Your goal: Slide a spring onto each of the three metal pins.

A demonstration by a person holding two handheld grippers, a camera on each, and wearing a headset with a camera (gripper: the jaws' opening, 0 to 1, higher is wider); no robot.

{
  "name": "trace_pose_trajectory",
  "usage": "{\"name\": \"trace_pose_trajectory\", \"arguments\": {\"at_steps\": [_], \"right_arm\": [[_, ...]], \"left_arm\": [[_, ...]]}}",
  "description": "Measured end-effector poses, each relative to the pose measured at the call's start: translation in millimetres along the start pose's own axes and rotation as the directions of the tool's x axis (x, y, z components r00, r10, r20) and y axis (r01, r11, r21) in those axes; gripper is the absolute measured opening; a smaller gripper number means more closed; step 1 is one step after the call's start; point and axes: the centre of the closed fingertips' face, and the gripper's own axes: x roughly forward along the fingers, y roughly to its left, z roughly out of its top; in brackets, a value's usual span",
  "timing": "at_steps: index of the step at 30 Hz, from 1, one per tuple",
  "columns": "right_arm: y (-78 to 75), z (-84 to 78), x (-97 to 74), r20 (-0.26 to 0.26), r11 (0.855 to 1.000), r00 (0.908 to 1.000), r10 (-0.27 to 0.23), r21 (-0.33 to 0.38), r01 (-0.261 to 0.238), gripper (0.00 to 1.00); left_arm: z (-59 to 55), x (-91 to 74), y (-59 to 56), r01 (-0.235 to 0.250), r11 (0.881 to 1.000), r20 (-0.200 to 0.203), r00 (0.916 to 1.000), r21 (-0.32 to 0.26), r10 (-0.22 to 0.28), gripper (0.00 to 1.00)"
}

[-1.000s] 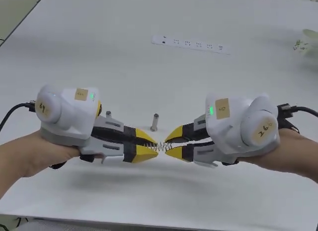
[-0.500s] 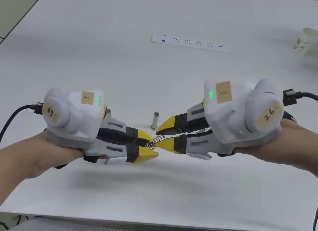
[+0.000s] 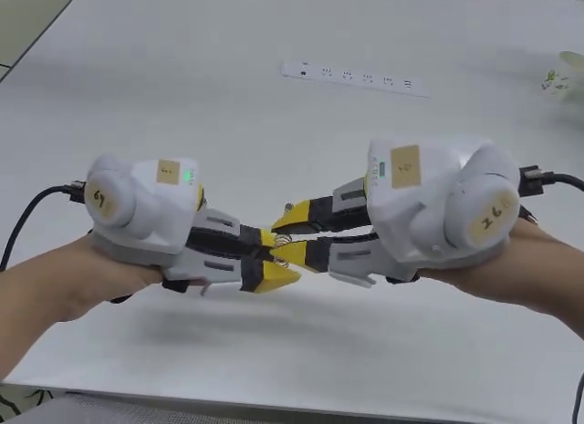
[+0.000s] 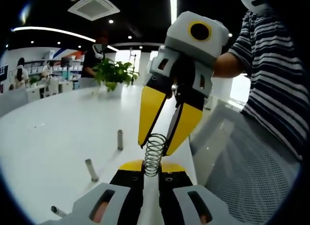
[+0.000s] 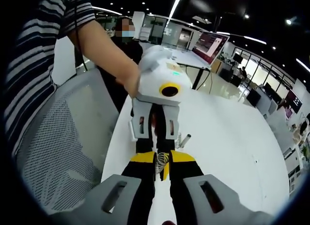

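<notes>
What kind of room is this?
Probably a big open office or showroom: there is a long white table with a power strip, a potted plant and a mesh chair.

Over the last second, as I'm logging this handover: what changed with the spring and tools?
The right tool moved left and up toward the left tool, so their tips now overlap instead of facing across a gap. The spring, earlier bridging that gap, now sits between the right tool's jaws. The left tool stayed shut on the spring; the power strip did not move.
</notes>
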Motion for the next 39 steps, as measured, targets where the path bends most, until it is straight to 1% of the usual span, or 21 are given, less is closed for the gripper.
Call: {"name": "trace_pose_trajectory", "arguments": {"at_steps": [2, 4, 7, 11, 17, 21, 27, 33, 36, 39], "right_arm": [[1.5, 0.5, -0.1, 0.0, 1.0, 1.0, 0.0, -0.012, 0.0, 0.07], [2.2, -1.0, 0.0, -0.011, 1.0, 0.9999, 0.001, -0.026, -0.002, 0.07], [1.7, -2.2, -0.6, -0.017, 1.0, 0.9999, 0.002, -0.03, -0.002, 0.07], [0.2, -0.5, -1.0, -0.018, 0.999, 0.9998, 0.0, -0.038, -0.001, 0.07], [0.3, 0.8, -0.5, -0.041, 0.997, 0.9991, 0.005, -0.079, -0.009, 0.07], [-1.8, 1.1, -1.1, -0.042, 0.997, 0.9991, 0.003, -0.079, -0.007, 0.07], [-4.0, 2.2, -1.4, -0.044, 0.996, 0.999, 0.0, -0.087, -0.004, 0.07], [-5.8, 1.2, -1.4, -0.047, 0.996, 0.9989, -0.007, -0.087, 0.003, 0.07], [-7.0, 0.5, -1.4, -0.048, 0.996, 0.9988, -0.01, -0.087, 0.006, 0.07], [-8.2, -0.1, -1.4, -0.049, 0.996, 0.9987, -0.015, -0.087, 0.01, 0.07]], "left_arm": [[-0.2, 0.3, -0.9, 0.003, 1.0, -0.002, 1.0, 0.0, -0.003, 0.03], [-2.2, -0.3, -0.9, 0.002, 1.0, -0.008, 1.0, -0.002, -0.002, 0.03], [-3.7, -1.7, -0.2, -0.004, 1.0, -0.011, 0.9999, -0.01, 0.004, 0.03], [-2.0, -3.0, 0.9, -0.008, 1.0, -0.007, 0.9999, -0.016, 0.008, 0.03], [0.5, -3.6, 3.4, -0.017, 0.999, 0.0, 0.9999, -0.033, 0.017, 0.07], [-0.4, -4.8, 5.3, -0.027, 0.999, -0.001, 0.9996, -0.038, 0.027, 0.11], [-1.1, -9.4, 8.5, -0.044, 0.998, -0.001, 0.999, -0.039, 0.044, 0.15], [-4.8, -17.1, 10.8, -0.064, 0.996, -0.002, 0.9979, -0.059, 0.064, 0.17], [-5.8, -20.8, 12.3, -0.078, 0.995, 0.003, 0.9969, -0.069, 0.078, 0.21], [-6.7, -24.5, 13.4, -0.088, 0.993, 0.004, 0.9961, -0.075, 0.089, 0.22]]}}
